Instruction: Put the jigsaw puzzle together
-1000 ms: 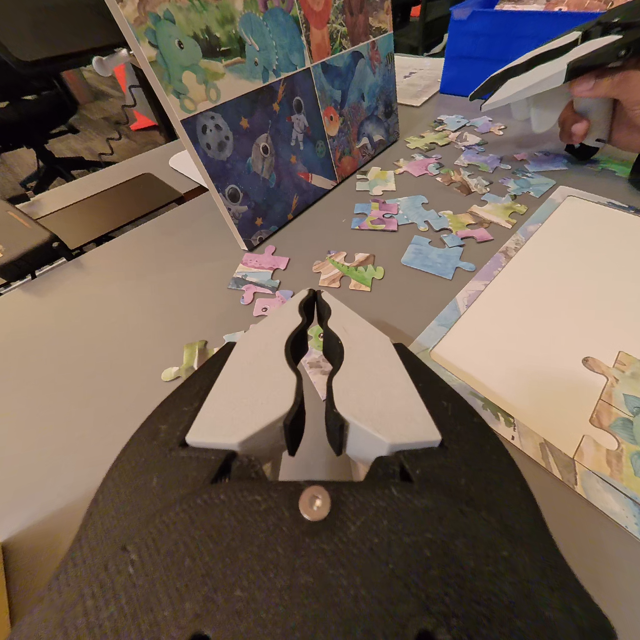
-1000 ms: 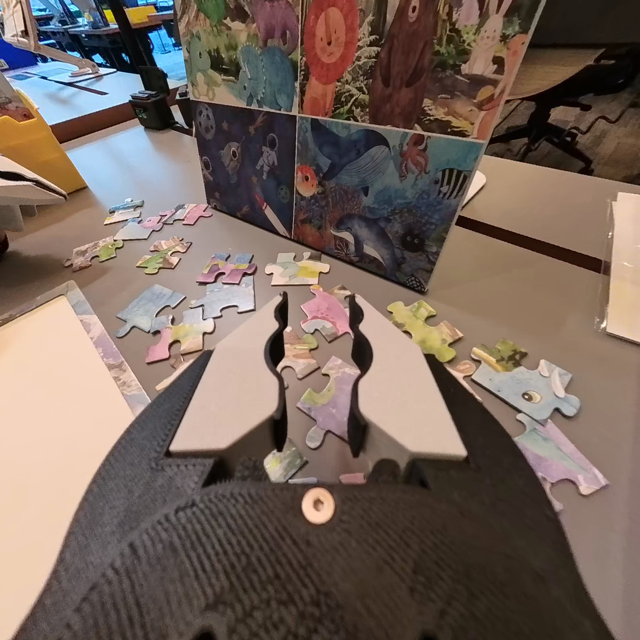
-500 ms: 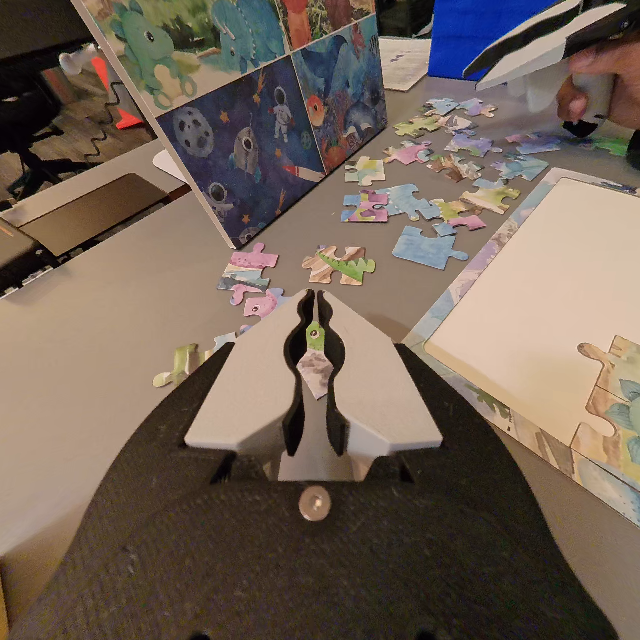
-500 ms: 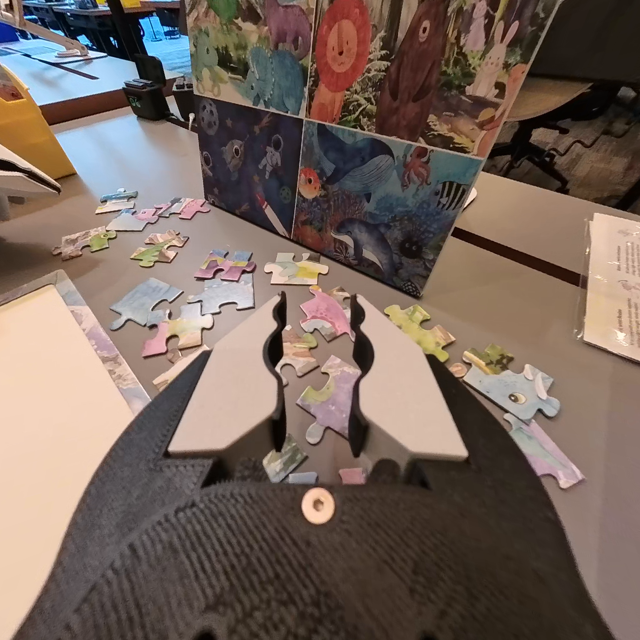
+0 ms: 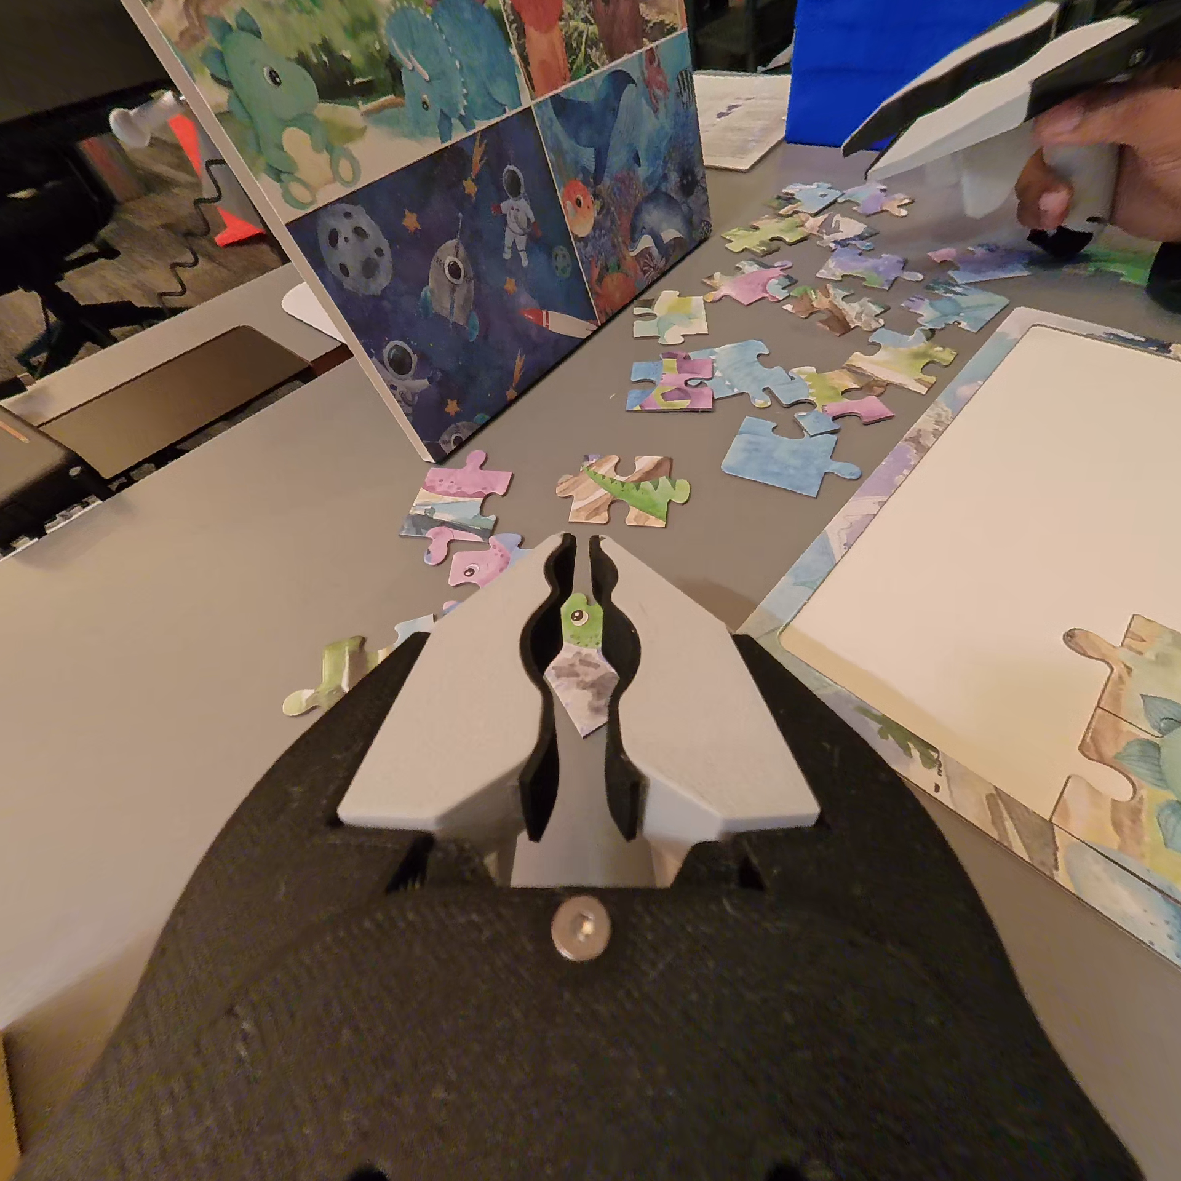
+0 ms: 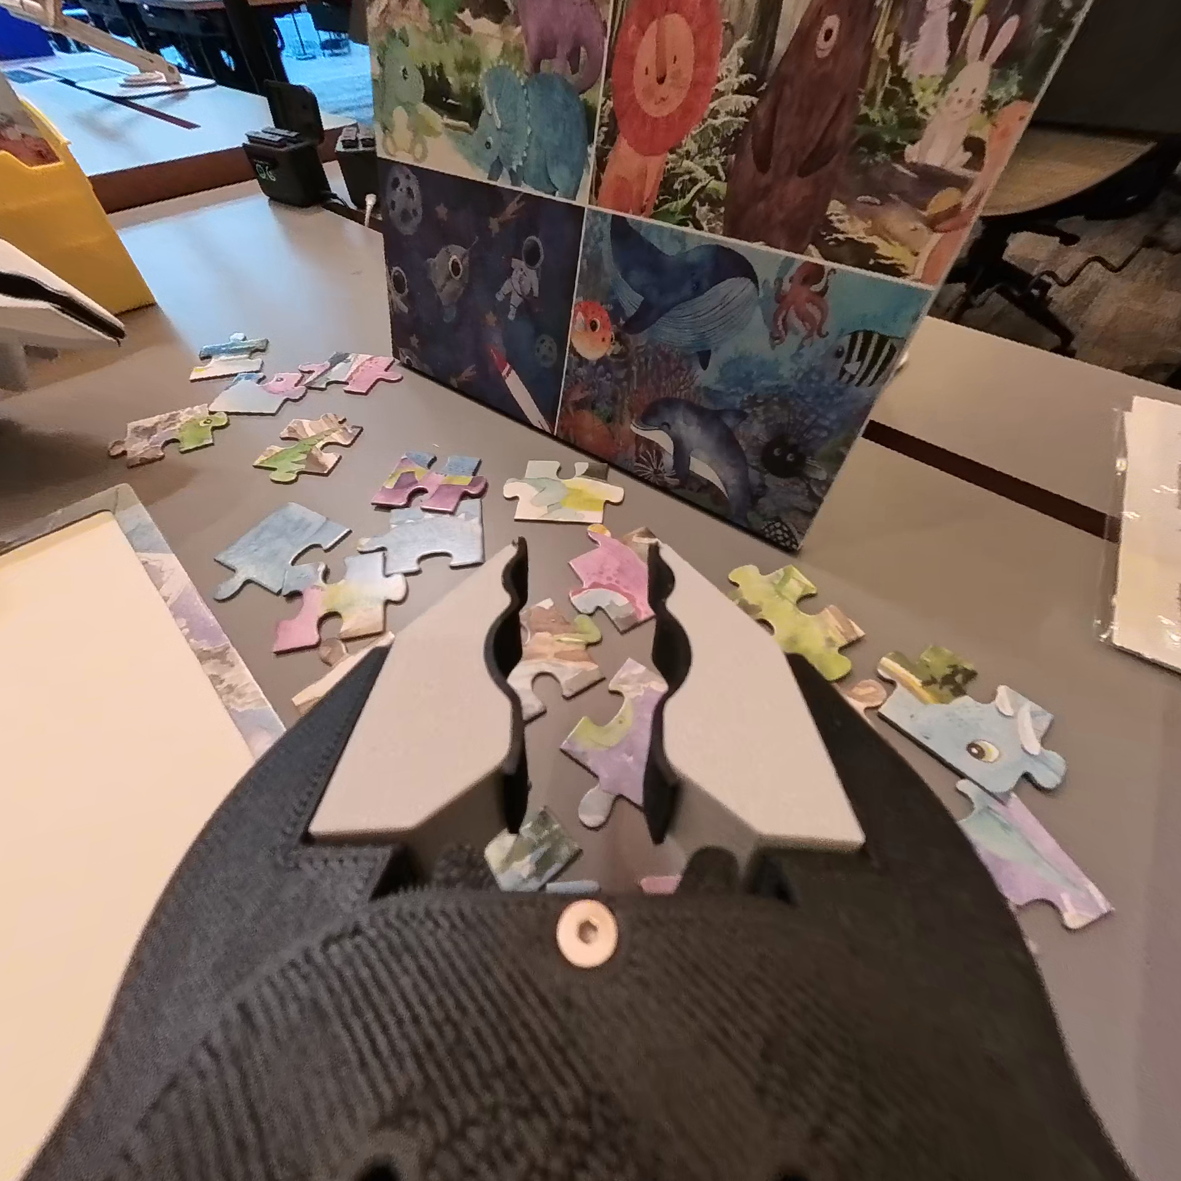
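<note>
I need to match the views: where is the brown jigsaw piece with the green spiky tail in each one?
Left wrist view: the tail piece lies mid-frame on the table, just beyond the tips of the left claw.
Right wrist view: the tail piece lies upper left, far from the right claw.
Shared landmark: the picture box's space panel, standing behind the piece in both.

A blue bin (image 5: 895,57) stands at the far edge of the grey tabletop (image 5: 160,639), with a printed sheet (image 5: 735,121) beside it. A yellow bin (image 6: 57,223) sits off to one side, near a small black device (image 6: 281,166). Paper in a clear sleeve (image 6: 1150,530) lies opposite.
</note>
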